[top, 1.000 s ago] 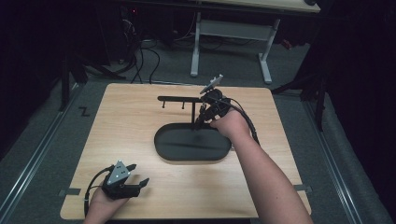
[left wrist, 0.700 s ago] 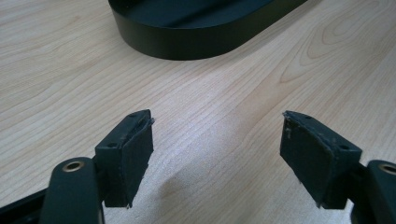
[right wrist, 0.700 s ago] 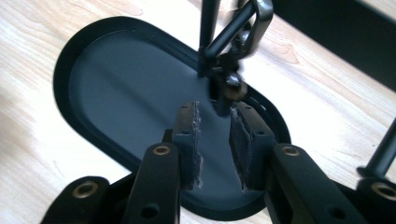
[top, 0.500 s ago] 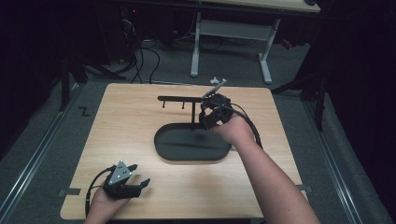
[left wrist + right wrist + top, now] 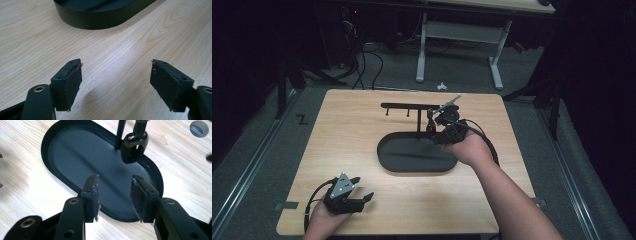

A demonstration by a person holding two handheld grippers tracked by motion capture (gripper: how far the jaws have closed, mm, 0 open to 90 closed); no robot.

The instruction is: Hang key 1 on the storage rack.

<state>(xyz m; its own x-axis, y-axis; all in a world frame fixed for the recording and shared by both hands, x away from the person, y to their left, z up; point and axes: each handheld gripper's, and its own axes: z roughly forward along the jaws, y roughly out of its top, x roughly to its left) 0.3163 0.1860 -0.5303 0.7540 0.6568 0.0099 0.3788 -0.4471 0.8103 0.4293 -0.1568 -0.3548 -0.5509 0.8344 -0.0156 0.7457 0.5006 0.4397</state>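
Wooden surface, pale grain, carrying one black stand: we list an oval tray as its base, an upright post rising from the tray's far edge, and a crossbar with small pegs on top. The tray's long axis runs left to right across the surface.

Item: dark looped clasp, hanging just beside the post over the tray's far rim in the right gripper view; what it hangs from is cut off at the top.

Right hand-held gripper: over the tray's right end, close to the post. Jaws stand moderately apart and hold nothing. The clasp lies straight ahead of them, slightly to the right of the gap, near but not touching.

Left hand-held gripper: low at the near left edge of the surface, jaws wide apart and empty, the tray's near rim ahead of it and well apart.

We judge the right hand the nearer to the clasp; any grasp calls for a short advance forward.
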